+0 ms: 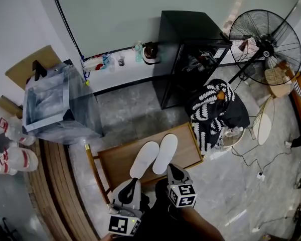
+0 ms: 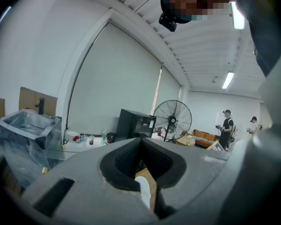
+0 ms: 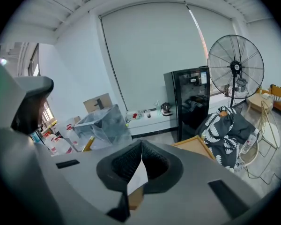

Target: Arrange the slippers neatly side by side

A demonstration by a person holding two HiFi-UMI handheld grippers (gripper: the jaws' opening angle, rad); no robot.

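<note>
Two soft, flat, oval slippers, plain white with a matte cloth look, lie toes away from me on a low wooden table [image 1: 118, 160] with a raised pale rim; the left-hand slipper [image 1: 144, 158] and the right-hand slipper [image 1: 165, 152] sit side by side, touching along their length and tilted alike. The left gripper [image 1: 134, 183] and right gripper [image 1: 171, 168] are smooth grey plastic with ribbed black pads, each carrying a cube of square markers; both pairs of tongs are pressed together at the tips, clamped on nothing, with only slivers of white slipper and wood showing through the slot beneath. Each tip sits just at a heel; whether it touches I cannot tell. Behind stand a glossy black cabinet [image 1: 190, 54], a round wire-caged fan [image 1: 263, 40], a cloudy plastic box [image 1: 55, 104] and a crumpled black-and-white patterned cloth [image 1: 210, 112]; my view cuts off the table's near edge.
</note>
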